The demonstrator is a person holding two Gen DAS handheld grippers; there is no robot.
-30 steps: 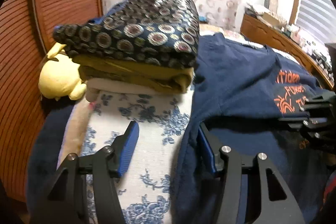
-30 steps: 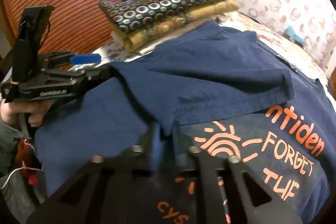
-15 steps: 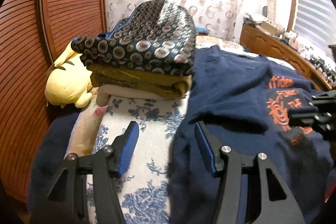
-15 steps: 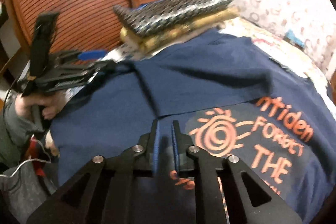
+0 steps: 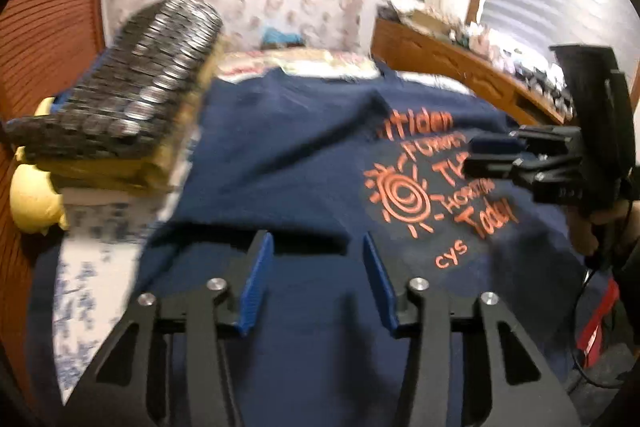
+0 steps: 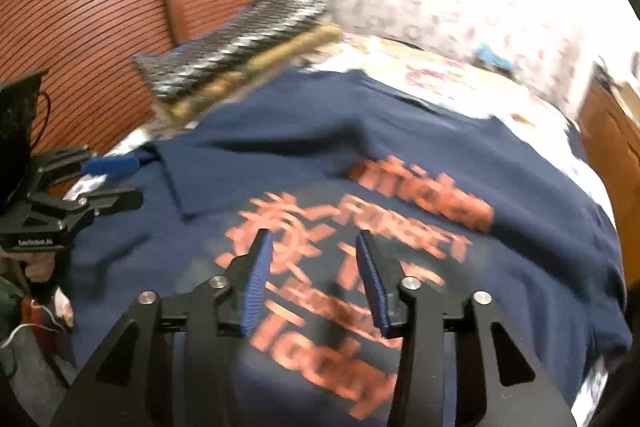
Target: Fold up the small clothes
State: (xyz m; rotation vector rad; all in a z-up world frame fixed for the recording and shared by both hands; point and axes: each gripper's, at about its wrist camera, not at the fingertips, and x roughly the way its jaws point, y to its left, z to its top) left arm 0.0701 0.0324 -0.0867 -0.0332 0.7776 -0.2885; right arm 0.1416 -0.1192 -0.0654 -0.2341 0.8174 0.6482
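A navy T-shirt (image 5: 288, 163) with orange print lies spread on the bed, its left sleeve folded in over the body; it also shows in the right wrist view (image 6: 400, 155). My left gripper (image 5: 316, 279) is open and empty, above the shirt's near left part. My right gripper (image 6: 312, 279) is open and empty, above the orange print. Each gripper shows in the other's view, the right gripper (image 5: 492, 155) at the right and the left gripper (image 6: 108, 179) at the left, both with jaws apart.
A stack of folded clothes (image 5: 132, 99) with a dark patterned piece on top sits at the shirt's far left, also in the right wrist view (image 6: 240, 39). A yellow plush toy (image 5: 32, 203) lies beside it. A wooden headboard (image 5: 460, 67) stands at the right; a slatted wooden door (image 6: 100, 7) is behind.
My right gripper has opened and let go of the shirt. Both grippers have pulled back and swung over the shirt. The sleeve now lies folded in on the body.
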